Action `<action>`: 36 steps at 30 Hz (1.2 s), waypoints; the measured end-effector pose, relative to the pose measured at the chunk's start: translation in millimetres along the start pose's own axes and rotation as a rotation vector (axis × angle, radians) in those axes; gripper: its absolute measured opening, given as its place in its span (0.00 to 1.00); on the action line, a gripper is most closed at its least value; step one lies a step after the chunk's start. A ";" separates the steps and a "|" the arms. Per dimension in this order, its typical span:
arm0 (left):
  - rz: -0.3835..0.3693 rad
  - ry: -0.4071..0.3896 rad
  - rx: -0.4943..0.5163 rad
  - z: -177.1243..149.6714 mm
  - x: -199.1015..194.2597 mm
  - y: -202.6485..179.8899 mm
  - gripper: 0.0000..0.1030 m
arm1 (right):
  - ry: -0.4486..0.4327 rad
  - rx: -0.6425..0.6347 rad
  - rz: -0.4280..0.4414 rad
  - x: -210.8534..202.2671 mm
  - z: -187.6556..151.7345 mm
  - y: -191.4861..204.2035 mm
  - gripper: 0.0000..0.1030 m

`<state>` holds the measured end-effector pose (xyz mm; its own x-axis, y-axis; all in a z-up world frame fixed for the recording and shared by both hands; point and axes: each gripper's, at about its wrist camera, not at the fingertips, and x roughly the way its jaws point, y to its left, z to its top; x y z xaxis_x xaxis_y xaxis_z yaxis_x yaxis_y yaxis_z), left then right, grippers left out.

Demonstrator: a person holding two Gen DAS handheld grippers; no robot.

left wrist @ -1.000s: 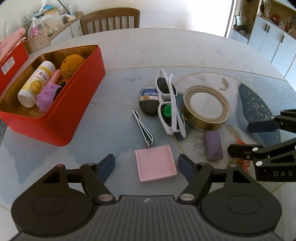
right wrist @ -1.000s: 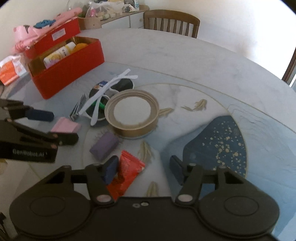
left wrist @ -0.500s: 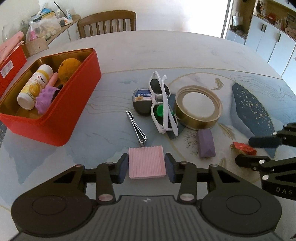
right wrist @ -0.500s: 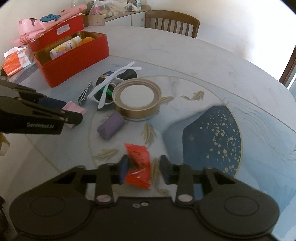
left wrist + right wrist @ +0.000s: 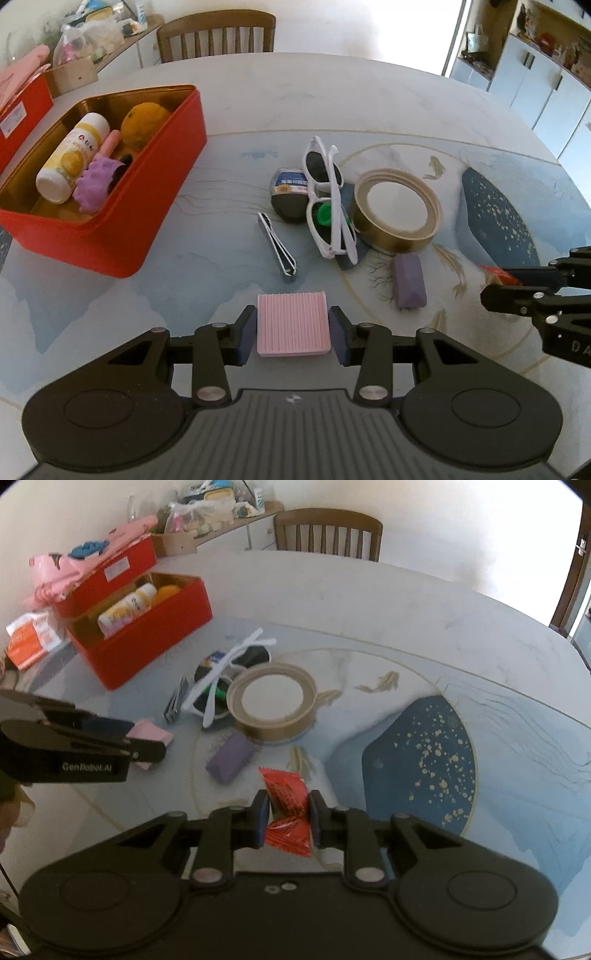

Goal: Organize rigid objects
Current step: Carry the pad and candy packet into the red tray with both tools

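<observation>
My left gripper (image 5: pixel 293 335) is shut on a pink ribbed pad (image 5: pixel 291 323), held just above the table; it also shows in the right wrist view (image 5: pixel 149 734). My right gripper (image 5: pixel 286 816) is shut on a red snack packet (image 5: pixel 286 801). An open red box (image 5: pixel 122 225) at the left holds a white bottle (image 5: pixel 72 162), an orange fruit (image 5: pixel 144 120) and a purple spiky toy (image 5: pixel 96 179). On the table lie a nail clipper (image 5: pixel 279 247), white sunglasses (image 5: pixel 330 206), a tape roll (image 5: pixel 397 210) and a purple block (image 5: pixel 408 280).
A dark round tin (image 5: pixel 290 194) lies under the sunglasses. A second red box (image 5: pixel 107 576) with pink cloth on top stands behind the open one. A wooden chair (image 5: pixel 218 35) stands at the table's far side. White cabinets (image 5: pixel 535 74) are at the right.
Both grippers closed: the left on the pink pad, the right on the red packet. Both have lifted slightly and drawn back from the table.
</observation>
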<state>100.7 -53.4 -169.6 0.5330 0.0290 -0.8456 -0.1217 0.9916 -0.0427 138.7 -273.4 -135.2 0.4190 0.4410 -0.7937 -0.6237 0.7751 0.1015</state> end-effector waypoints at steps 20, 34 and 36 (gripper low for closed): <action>-0.055 -0.084 -0.031 30.0 -52.9 44.5 0.40 | -0.093 0.044 0.057 -27.0 53.7 39.0 0.21; -0.044 -0.151 -0.060 63.5 -81.0 104.5 0.40 | -0.164 0.010 0.071 -19.0 111.1 89.1 0.21; -0.040 -0.163 -0.070 67.9 -83.8 115.7 0.40 | -0.171 0.000 0.077 -16.6 117.9 98.6 0.21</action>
<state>98.8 67.4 -67.6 0.6662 0.0155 -0.7456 -0.1528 0.9814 -0.1161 148.2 -150.9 -41.3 0.4762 0.5690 -0.6704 -0.6578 0.7365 0.1578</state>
